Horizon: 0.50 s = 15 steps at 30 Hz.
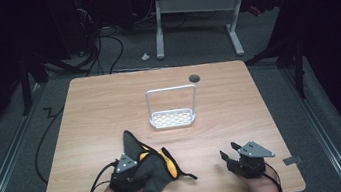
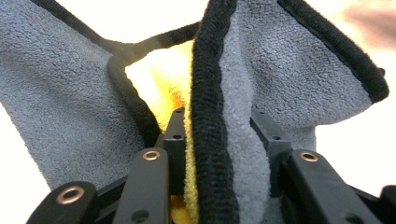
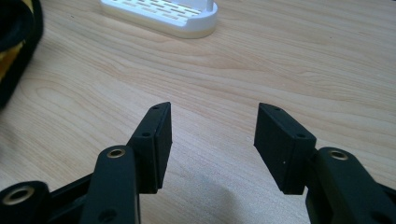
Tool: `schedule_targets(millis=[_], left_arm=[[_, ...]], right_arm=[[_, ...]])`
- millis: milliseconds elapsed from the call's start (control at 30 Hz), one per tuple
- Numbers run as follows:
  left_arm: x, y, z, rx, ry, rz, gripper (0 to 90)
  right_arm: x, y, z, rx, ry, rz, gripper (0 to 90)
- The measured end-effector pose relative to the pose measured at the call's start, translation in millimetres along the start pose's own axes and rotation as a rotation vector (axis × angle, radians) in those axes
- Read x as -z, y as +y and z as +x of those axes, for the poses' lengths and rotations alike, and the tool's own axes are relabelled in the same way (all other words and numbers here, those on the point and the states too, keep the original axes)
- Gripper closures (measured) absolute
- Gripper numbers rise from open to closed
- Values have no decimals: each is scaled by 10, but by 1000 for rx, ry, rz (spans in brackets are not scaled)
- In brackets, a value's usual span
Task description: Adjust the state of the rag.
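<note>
While the left gripper (image 1: 136,174) pinches a bunched grey-and-yellow cloth (image 1: 152,165) near the table's (image 1: 90,117) near-left edge, perhaps to carry it, the right gripper (image 3: 212,140) waits open, empty.

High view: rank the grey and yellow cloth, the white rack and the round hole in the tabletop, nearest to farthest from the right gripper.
From the right gripper:
1. Grey and yellow cloth, to its left at the near edge, in the left gripper.
2. White rack, ahead at the table's middle.
3. Round hole, beyond the rack near the far edge.
</note>
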<state>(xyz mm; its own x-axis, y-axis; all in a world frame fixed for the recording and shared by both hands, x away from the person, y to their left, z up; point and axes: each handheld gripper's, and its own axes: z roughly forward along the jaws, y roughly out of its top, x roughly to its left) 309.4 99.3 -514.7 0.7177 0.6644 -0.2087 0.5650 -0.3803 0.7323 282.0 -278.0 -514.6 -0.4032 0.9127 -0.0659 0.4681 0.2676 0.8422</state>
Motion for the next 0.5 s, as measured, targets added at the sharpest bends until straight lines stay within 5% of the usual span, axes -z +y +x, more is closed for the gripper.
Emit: schedule_targets(millis=[133, 333, 500], left_arm=[[-139, 52, -165, -44, -41, 2, 627], [-245, 75, -200, -50, -71, -17, 597], [-169, 79, -196, -42, -103, -23, 425]], right_arm=[[3, 2, 3, -1, 1, -1, 470], [0, 2, 18, 5, 6, 2, 470], [-5, 2, 25, 4, 6, 1, 469]])
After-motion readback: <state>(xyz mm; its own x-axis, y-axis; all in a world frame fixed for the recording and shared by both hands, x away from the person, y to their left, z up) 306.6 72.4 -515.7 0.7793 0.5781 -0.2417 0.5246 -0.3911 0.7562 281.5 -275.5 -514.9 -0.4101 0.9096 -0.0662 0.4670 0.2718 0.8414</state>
